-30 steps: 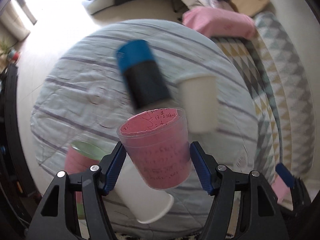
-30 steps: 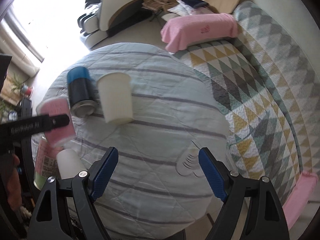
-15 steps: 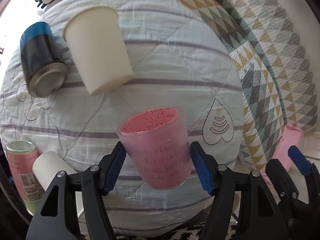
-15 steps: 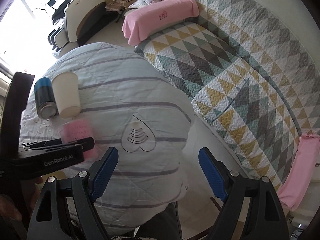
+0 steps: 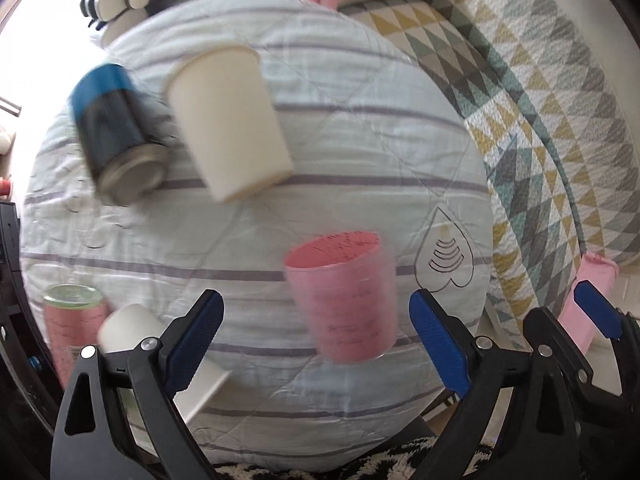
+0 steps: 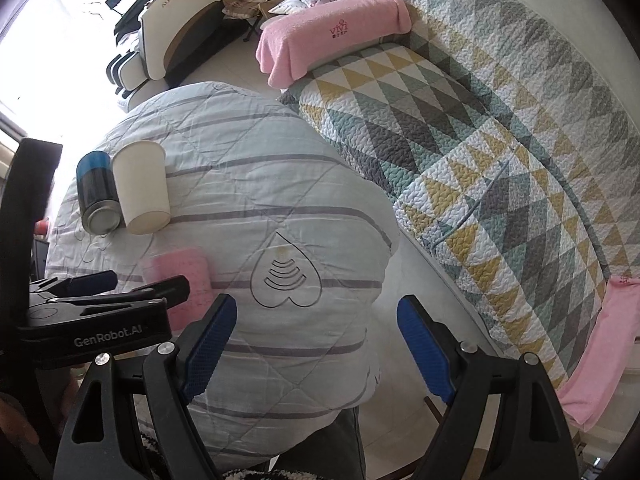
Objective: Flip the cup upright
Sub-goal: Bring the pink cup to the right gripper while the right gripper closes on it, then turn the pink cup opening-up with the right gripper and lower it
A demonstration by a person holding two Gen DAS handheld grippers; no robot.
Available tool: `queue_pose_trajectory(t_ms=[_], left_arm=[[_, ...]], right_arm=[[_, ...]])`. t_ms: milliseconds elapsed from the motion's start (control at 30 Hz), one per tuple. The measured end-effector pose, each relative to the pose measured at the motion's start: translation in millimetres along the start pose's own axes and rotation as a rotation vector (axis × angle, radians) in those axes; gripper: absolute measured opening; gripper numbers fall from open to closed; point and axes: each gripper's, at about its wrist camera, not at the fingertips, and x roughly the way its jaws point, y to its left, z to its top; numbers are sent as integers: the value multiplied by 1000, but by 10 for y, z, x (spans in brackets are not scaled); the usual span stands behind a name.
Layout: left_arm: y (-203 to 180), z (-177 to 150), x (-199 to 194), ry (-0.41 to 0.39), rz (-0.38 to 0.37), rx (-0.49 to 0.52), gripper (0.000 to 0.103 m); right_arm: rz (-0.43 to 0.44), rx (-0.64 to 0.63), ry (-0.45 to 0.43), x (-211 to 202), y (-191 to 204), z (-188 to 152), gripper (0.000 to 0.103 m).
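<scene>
A clear cup lined with pink paper point(image 5: 344, 300) stands upright, mouth up, on the striped cloth of the round table point(image 5: 360, 128). It also shows in the right wrist view point(image 6: 186, 276). My left gripper point(image 5: 316, 320) is open, its blue pads either side of the cup and not touching it. My right gripper point(image 6: 316, 340) is open and empty above the table's right edge, over the heart mark point(image 6: 286, 276).
A white paper cup point(image 5: 232, 120) and a blue-black can point(image 5: 116, 132) stand at the far left of the table. A pink-green can point(image 5: 68, 328) and another white cup point(image 5: 132, 328) are at the near left. A quilted sofa point(image 6: 480, 160) lies to the right.
My left gripper has opened and let go of the pink cup, which now stands on the cloth. The right gripper has shifted slightly and stays open.
</scene>
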Motion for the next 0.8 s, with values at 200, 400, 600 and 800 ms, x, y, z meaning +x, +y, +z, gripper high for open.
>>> queue_pose_trajectory(t_ms=[200,400,600,800], left_arm=[[307,-100,-272,-72,30,-62,97],[711,-296,-398,-97,55,-148,97],[1041,-471,-415,-92,57,-225,97],[1230,-612,-309,-62,69,-286,97]], right_arm=[[36,-71,-22,-61,303,87,84],[91,-146,12,42,693,131,84],[105,-202,72,277,998,130,84],[91,-233,141,642,1127,150,84]])
